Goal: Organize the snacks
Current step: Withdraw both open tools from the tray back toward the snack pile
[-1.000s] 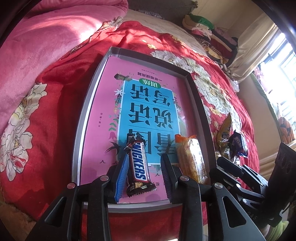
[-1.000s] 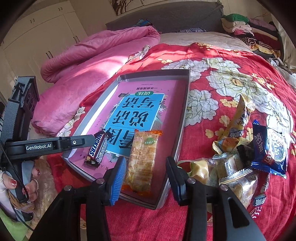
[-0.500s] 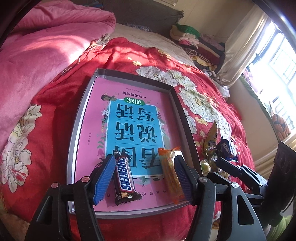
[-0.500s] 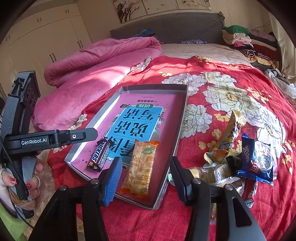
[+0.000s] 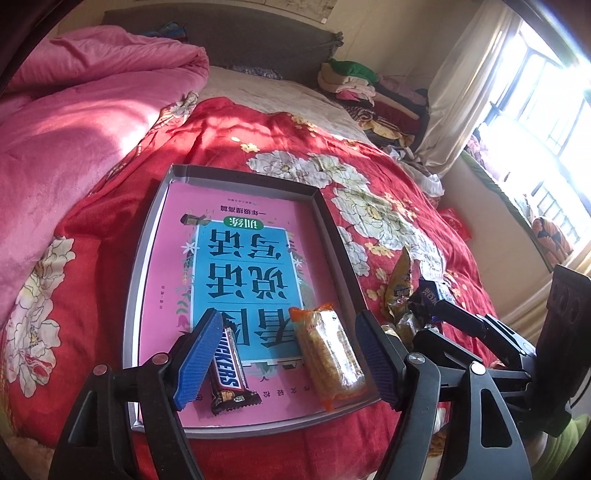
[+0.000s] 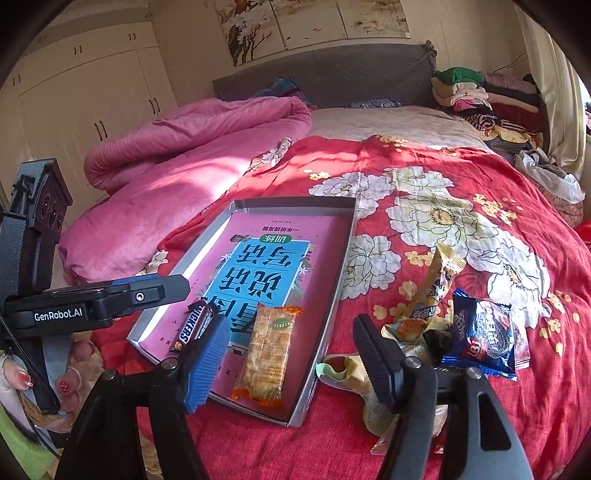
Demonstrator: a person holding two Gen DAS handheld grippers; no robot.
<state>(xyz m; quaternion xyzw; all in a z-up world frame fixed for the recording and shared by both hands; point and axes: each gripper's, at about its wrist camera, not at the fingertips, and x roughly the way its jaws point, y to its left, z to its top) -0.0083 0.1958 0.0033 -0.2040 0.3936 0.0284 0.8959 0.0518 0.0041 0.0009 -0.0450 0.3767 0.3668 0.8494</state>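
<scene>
Snickers bar [image 5: 228, 373], biscuit pack [image 5: 330, 353] in tray [image 5: 137, 280], both grippers opening, empty.

A pink quilt [image 6: 192, 166] was bunched beside the red floral bedspread [image 6: 443, 221]. Folded clothes [image 6: 480, 99] were stacked near the grey headboard [image 6: 332, 77]. Paintings [image 6: 314, 26] were hung above; white cupboards [image 6: 85, 92] were seen behind.

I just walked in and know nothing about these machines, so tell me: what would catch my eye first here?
Probably the grey tray on the red flowered bedspread, lined with a pink and blue book cover, with a Snickers bar and an orange-wrapped biscuit pack lying side by side at its near end. To its right sits a loose heap of snack packets. Both claws are opening, nothing gripped.
</scene>
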